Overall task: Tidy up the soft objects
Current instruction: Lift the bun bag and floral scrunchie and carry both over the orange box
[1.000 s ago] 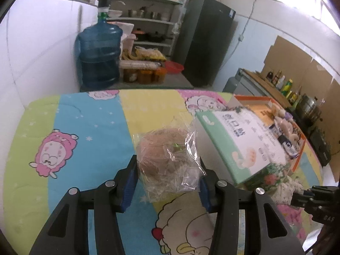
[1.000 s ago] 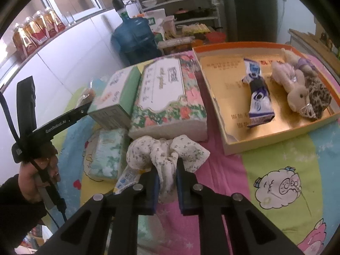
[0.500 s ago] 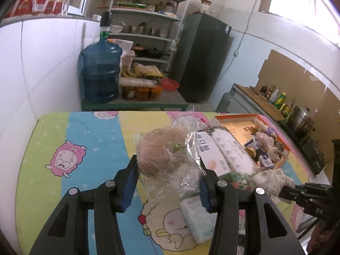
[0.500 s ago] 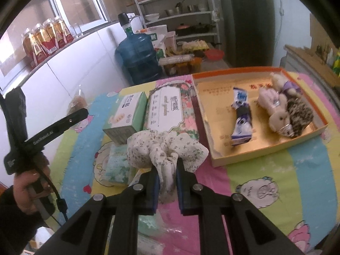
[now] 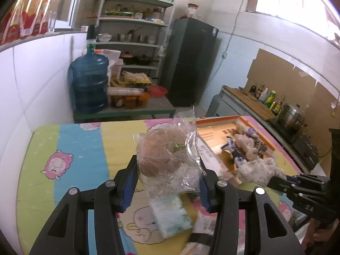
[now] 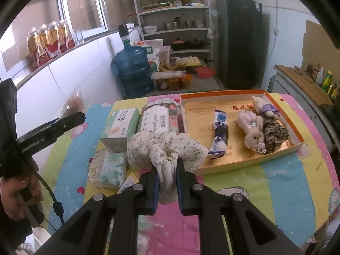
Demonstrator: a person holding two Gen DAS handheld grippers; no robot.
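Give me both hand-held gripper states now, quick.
Left hand-held gripper: closed on the bagged bun, held above the table.
Right hand-held gripper: closed on the floral cloth bundle.

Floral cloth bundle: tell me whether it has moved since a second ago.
Yes. The floral cloth bundle, clamped in the right gripper, has risen and pulled back from the orange tray, which now looks smaller and farther.

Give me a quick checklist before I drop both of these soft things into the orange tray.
1. Left gripper shut on the brown bun in clear plastic bag: ok.
2. Right gripper shut on the white floral cloth scrunchie: ok.
3. Both items lifted off the table: ok.
4. Orange-rimmed cardboard tray has bare floor at its left end: ok.
5. Bag's grip firmness: cannot tell.
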